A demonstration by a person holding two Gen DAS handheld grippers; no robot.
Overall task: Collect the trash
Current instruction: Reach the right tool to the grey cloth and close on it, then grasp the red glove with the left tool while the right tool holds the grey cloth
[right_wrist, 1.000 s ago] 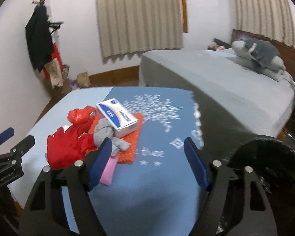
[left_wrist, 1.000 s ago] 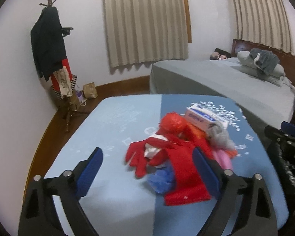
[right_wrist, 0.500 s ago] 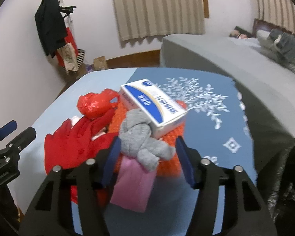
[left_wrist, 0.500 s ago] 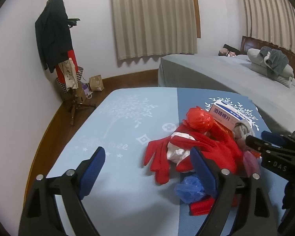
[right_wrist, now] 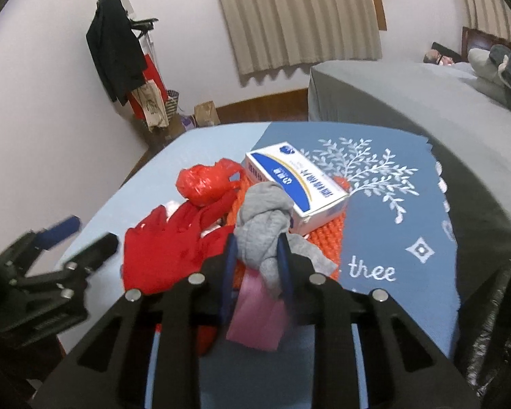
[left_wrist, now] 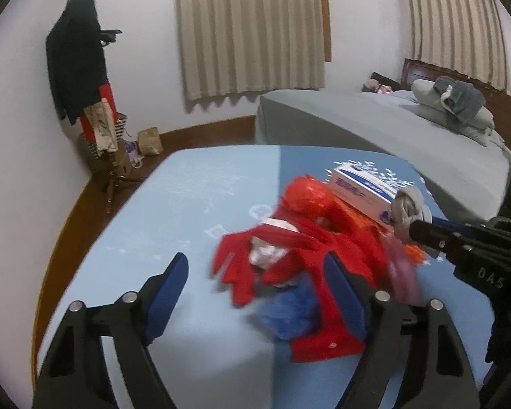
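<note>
A pile of trash lies on the blue tablecloth (right_wrist: 391, 225): a white and blue box (right_wrist: 296, 184), a red plastic bag (right_wrist: 204, 184), a red glove (right_wrist: 163, 248), an orange mat (right_wrist: 327, 235) and a pink sheet (right_wrist: 259, 317). My right gripper (right_wrist: 257, 252) is closing, its blue pads pressing both sides of a knotted grey cloth (right_wrist: 262, 214) on top of the pile. My left gripper (left_wrist: 255, 266) stands wide, its jaws closing slightly. The red glove (left_wrist: 242, 266) and a blue wad (left_wrist: 286, 310) lie between its fingers, untouched.
A black bin bag (right_wrist: 494, 323) hangs at the table's right edge. Behind the table stands a grey bed (left_wrist: 374, 126) with pillows. A coat stand (left_wrist: 81, 68) and a paper bag (left_wrist: 150, 141) are on the floor at the left wall.
My right gripper has moved forward and down to the pile, and its jaws have closed around the grey cloth. The left gripper's jaws have narrowed a little.
</note>
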